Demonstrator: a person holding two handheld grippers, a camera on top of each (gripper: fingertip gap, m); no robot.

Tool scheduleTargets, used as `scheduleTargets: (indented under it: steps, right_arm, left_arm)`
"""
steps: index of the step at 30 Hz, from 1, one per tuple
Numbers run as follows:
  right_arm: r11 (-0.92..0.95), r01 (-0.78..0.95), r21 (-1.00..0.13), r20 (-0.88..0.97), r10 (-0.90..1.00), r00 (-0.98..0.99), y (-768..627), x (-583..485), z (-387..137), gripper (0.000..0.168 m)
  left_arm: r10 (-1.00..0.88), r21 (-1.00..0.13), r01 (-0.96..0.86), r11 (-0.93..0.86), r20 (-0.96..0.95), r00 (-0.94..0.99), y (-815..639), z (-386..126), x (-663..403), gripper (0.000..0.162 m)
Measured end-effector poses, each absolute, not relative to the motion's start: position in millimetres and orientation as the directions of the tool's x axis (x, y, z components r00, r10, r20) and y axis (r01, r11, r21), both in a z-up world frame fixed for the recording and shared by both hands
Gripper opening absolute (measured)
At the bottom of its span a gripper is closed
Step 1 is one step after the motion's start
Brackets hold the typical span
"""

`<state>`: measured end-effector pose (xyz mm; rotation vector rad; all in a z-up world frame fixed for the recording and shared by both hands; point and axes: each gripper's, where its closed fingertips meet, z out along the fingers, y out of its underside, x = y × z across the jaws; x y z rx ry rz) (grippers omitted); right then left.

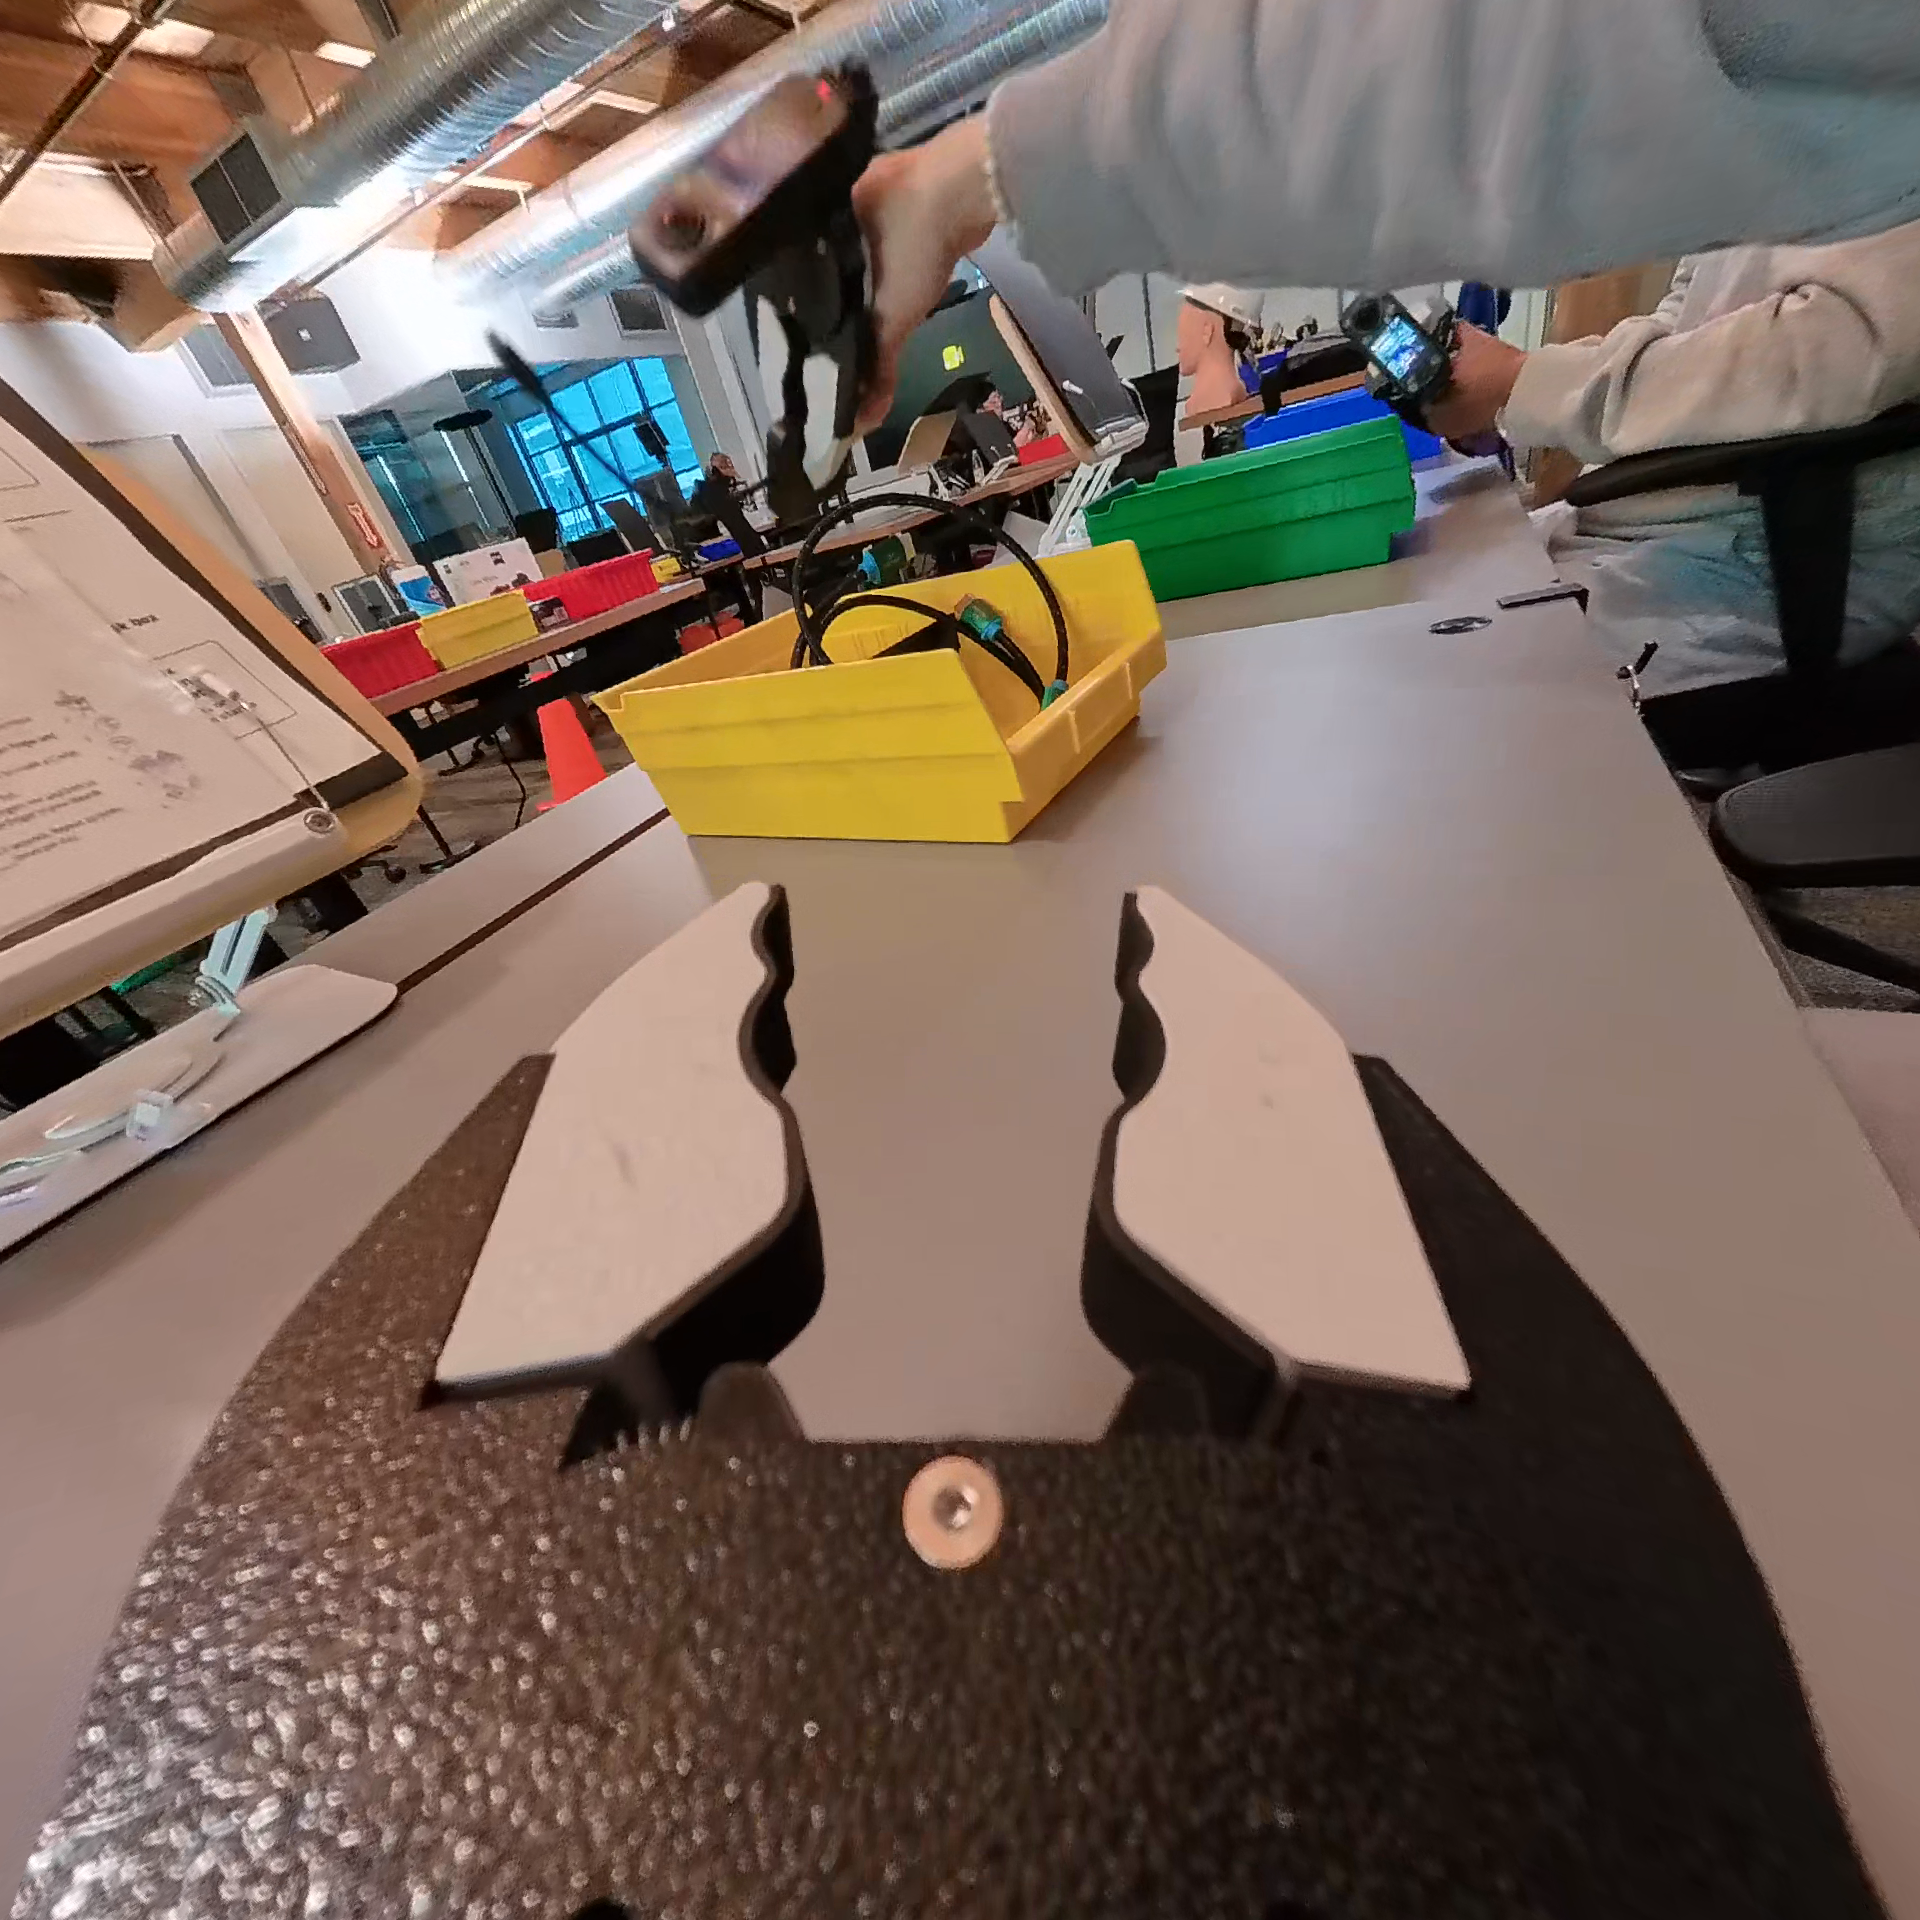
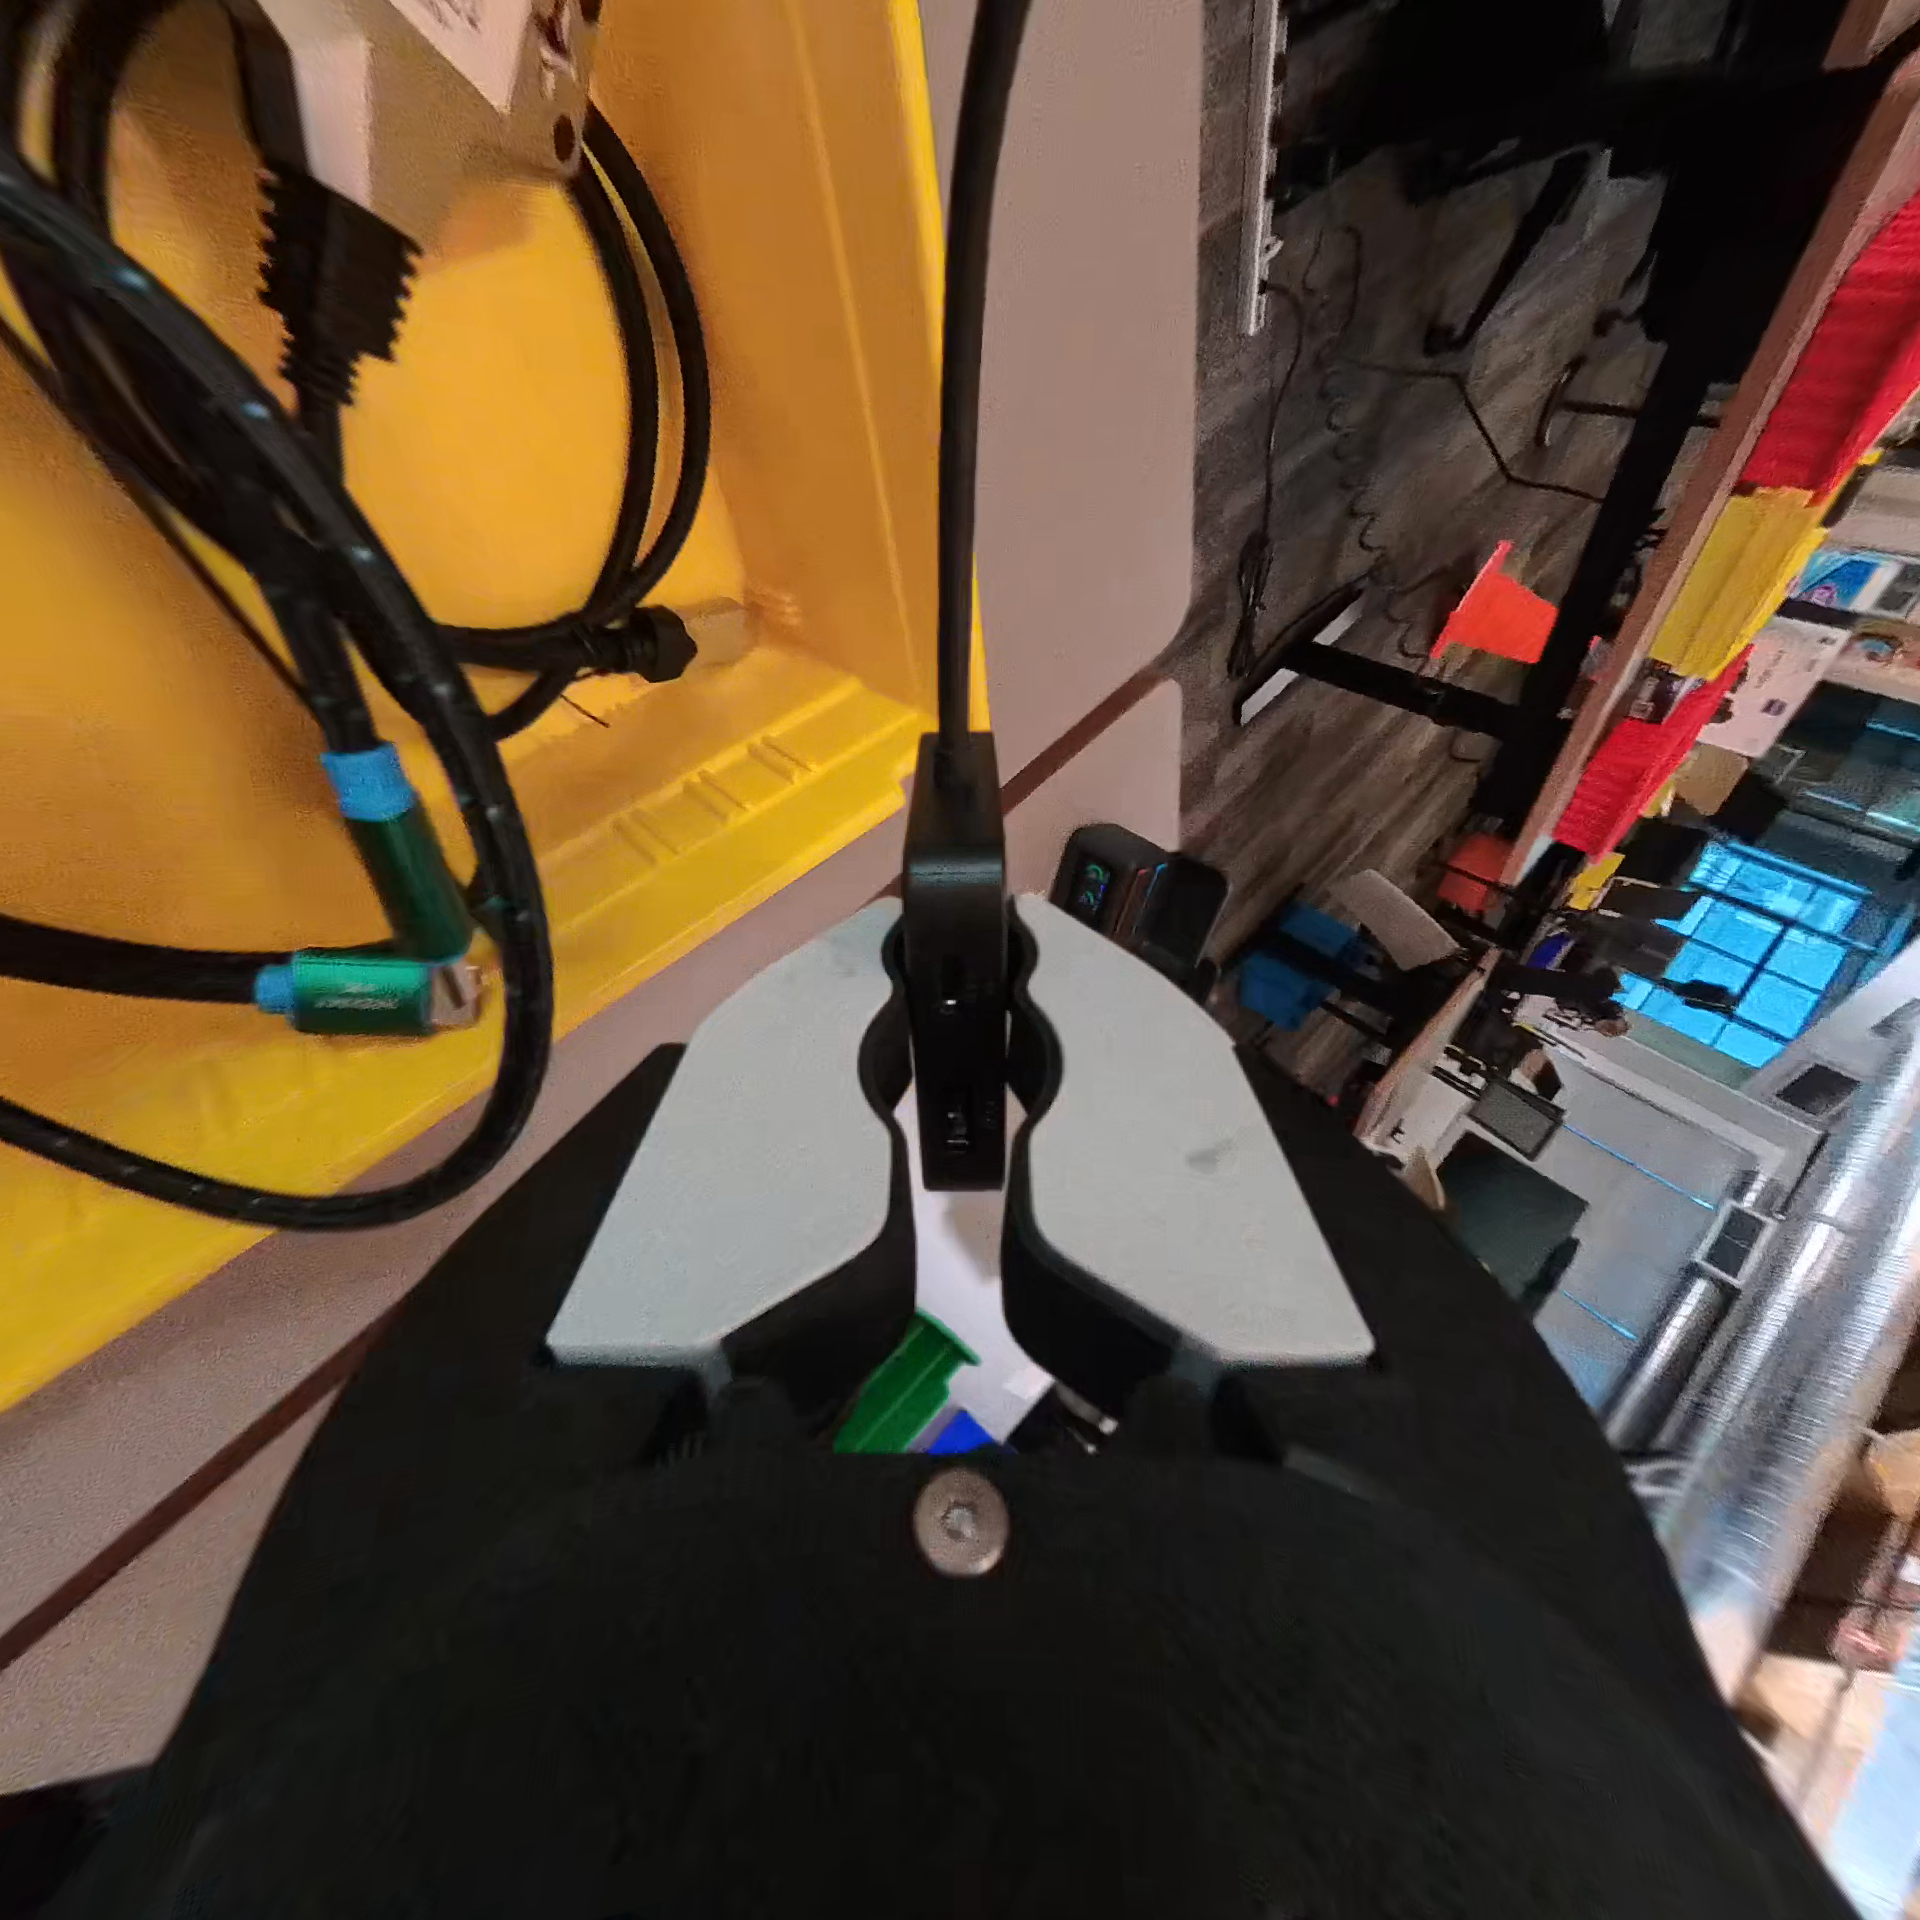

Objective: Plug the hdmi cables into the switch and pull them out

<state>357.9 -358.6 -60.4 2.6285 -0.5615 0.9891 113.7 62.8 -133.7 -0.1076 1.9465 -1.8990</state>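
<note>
My right gripper (image 2: 956, 914) is shut on a small black HDMI switch (image 2: 956, 997), whose black lead (image 2: 971, 416) runs forward out of the jaws. Beside it is a yellow bin (image 2: 675, 831) holding braided black HDMI cables with two green plugs (image 2: 364, 992) and a black plug (image 2: 332, 281). In the left wrist view the right gripper (image 1: 821, 457) hangs from a hand above the yellow bin (image 1: 831, 769), where the coiled cables (image 1: 935, 613) lie. My left gripper (image 1: 951, 914) is open and empty, low over the grey table, short of the bin.
A tilted document stand (image 1: 156, 727) is at the left on the table. A green bin (image 1: 1257, 509) stands behind the yellow one. A seated person (image 1: 1714, 520) and office chair are at the right table edge. An orange cone (image 1: 566, 748) is on the floor.
</note>
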Motion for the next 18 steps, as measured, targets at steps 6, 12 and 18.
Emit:
scheduleTargets:
  steps: [6, 12, 18]
  right_arm:
    - [-0.894, -0.440, 0.087, 0.585, -0.312, 0.749, -362.1, 374.6, -104.3, 0.014]
    - [-0.865, -0.501, -0.030, 0.490, -0.450, 0.747, -354.7, 374.5, -131.5, 0.046]
    - [-0.793, -0.545, -0.271, 0.557, -0.591, 0.583, -364.5, 371.4, -86.3, 0.056]
  left_arm:
    - [-0.342, -0.973, 0.223, 0.051, -0.227, -0.912, 64.6, -132.3, 114.5, 0.056]
    - [-0.323, -0.990, 0.131, 0.045, -0.139, -0.936, 62.0, -133.4, 114.4, 0.057]
    - [-0.368, -0.995, 0.057, 0.086, -0.085, -0.926, 58.5, -137.7, 122.3, 0.056]
